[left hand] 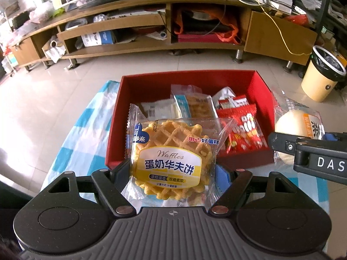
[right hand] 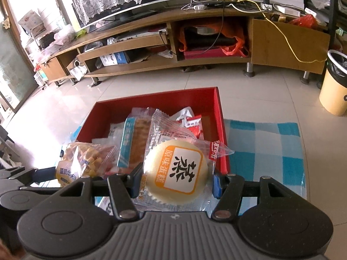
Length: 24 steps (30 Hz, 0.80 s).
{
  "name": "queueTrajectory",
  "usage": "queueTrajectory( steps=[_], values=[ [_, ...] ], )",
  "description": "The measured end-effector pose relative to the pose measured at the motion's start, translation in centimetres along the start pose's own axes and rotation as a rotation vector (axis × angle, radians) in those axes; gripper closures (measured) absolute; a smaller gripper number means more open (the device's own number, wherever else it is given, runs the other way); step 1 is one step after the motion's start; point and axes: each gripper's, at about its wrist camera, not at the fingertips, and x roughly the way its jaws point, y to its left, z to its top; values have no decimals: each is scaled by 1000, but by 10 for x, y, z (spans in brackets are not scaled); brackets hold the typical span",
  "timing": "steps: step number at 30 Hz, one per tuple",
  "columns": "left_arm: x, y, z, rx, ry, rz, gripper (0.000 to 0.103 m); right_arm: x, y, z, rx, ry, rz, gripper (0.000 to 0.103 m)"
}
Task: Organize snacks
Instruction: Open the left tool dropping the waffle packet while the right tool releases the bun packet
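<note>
Place: on a blue-and-white checked cloth (right hand: 266, 143) over a pale tiled floor, facing a long wooden TV stand (left hand: 151, 41) (cluttered shelves, cables on top).
Red box (left hand: 263, 99): open-topped, sitting on the cloth, directly ahead of and below both tools; it already holds several wrapped snacks, among them a red packet (left hand: 245, 127) on its right side and a clear-wrapped waffle bar (left hand: 195, 106) near the middle.
Left gripper (left hand: 173, 169): jaws partly open and closed onto a waffle packet (left hand: 171, 153), pads pressing its two sides; the packet hangs at the box's near wall, its face turned to the camera.
Right gripper (right hand: 176, 178): jaws narrower, clamped on a round steamed-cake packet (right hand: 175, 171), which hangs over the box's near right corner.
Key relation: the box lies forward and down from both packets, its long side running left to right; both hands look about equally near, left toward the left half, right toward the right wall.
Next move, as I judge it: carry each packet forward past the near wall and let go over bare floor of the box.
Risk: the crinkly wrappers may catch on the near wall.
</note>
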Motion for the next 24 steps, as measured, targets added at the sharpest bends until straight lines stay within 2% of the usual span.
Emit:
queueTrajectory(
  steps=[11,24],
  values=[
    [24,1,25,-7,-2,27,20,29,-8,26,24,8,-4,44],
    [43,4,38,-15,3,56,20,62,-15,39,35,43,-19,44]
  ],
)
